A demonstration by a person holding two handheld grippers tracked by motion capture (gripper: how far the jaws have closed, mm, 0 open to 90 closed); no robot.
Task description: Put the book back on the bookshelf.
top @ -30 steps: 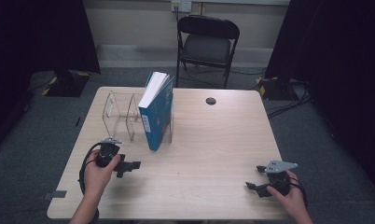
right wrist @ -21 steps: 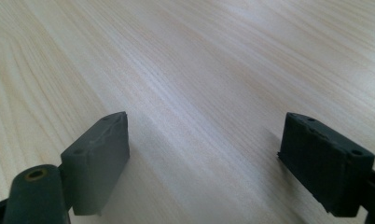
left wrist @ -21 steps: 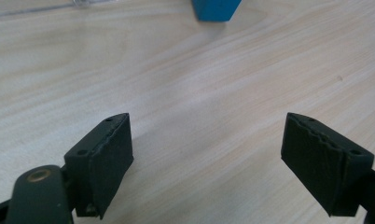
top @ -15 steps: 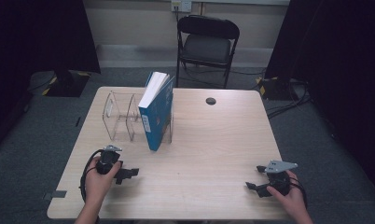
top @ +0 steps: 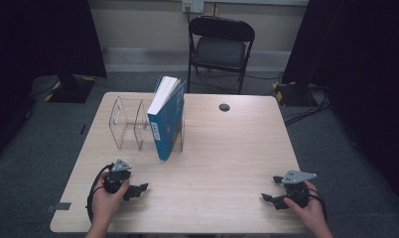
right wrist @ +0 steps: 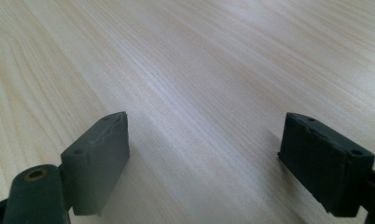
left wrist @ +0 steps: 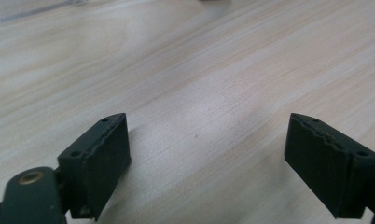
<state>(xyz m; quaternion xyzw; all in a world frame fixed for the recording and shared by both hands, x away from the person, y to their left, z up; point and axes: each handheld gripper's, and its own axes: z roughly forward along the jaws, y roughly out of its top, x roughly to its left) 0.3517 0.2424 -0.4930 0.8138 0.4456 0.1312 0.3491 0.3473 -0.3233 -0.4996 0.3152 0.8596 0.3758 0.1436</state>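
- left gripper (top: 138, 190) has pulled back toward the lower left of the frame, away from the book (top: 166, 116); jaws wide, empty.
- right gripper (top: 270, 190) unmoved at lower right, jaws wide, empty.
- book upright in the clear rack (top: 125, 126); likely placed, job ending.

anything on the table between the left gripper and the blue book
Nothing: in the high view the stretch from the left gripper up to the blue book is bare wooden table.

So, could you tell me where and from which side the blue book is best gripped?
Probably its upper near corner, coming from the person's side. The book stands upright in the clear rack, whose dividers cover its lower flanks, while its top and spine edge stand clear. The left gripper is nearer, open.
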